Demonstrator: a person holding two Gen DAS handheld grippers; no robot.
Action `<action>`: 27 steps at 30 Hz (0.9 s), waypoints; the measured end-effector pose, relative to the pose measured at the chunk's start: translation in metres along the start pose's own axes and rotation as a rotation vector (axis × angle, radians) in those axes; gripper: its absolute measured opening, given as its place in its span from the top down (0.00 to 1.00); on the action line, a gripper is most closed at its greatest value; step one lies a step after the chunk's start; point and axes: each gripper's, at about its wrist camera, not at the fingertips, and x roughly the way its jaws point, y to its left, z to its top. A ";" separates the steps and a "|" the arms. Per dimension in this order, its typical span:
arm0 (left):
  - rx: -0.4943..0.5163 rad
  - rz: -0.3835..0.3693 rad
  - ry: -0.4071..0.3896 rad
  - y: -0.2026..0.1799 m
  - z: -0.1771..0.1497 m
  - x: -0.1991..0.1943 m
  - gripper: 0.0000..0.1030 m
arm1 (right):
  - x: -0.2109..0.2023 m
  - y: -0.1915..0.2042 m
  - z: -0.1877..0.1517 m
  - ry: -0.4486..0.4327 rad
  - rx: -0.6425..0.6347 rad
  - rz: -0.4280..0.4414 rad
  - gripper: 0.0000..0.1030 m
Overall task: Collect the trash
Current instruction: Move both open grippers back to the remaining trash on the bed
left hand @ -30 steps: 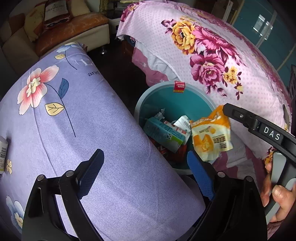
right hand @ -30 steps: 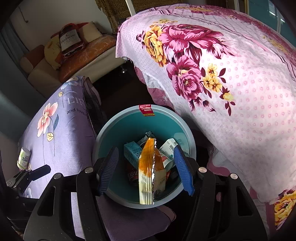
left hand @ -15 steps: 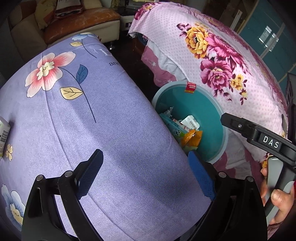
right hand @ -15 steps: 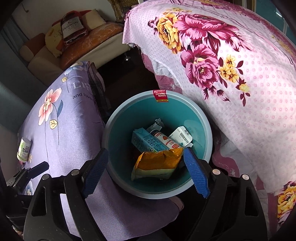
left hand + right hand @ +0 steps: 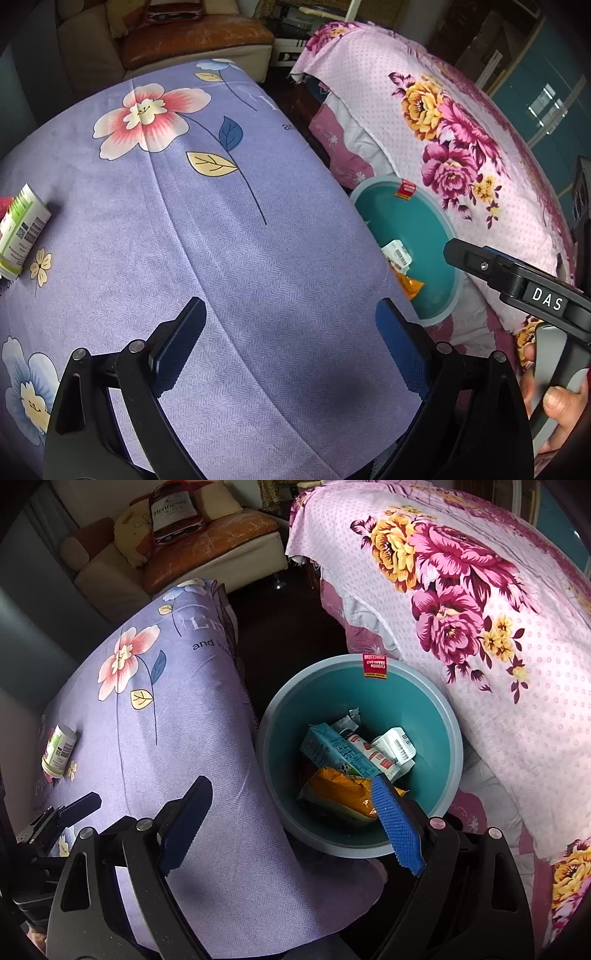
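Teal bin (image 5: 439, 716) already holds the orange packet (image 5: 340, 790). Both grippers spread, empty: right (image 5: 291, 823), left (image 5: 291, 347). 1 bottle (image 5: 58, 751) left on purple cloth (image 5: 177, 716); next: reach there.

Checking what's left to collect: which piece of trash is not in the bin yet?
The small white bottle with the green label, lying on its side on the purple flowered cloth. The blue carton and orange packet are already in the teal bin.

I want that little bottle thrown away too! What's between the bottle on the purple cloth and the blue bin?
Only bare purple cloth lies between the bottle and the bin, as the right wrist view shows.
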 end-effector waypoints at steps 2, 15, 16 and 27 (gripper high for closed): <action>-0.019 -0.003 -0.008 0.012 -0.002 -0.005 0.10 | -0.002 0.013 0.000 -0.001 -0.022 -0.005 0.19; -0.167 0.014 -0.067 0.108 -0.025 -0.041 0.10 | 0.007 0.120 -0.001 0.041 -0.194 -0.012 0.19; -0.172 0.023 -0.071 0.117 -0.027 -0.044 0.10 | 0.009 0.129 -0.001 0.050 -0.206 -0.008 0.19; -0.286 0.175 -0.121 0.241 -0.054 -0.081 0.10 | 0.047 0.255 0.007 0.134 -0.360 0.056 0.19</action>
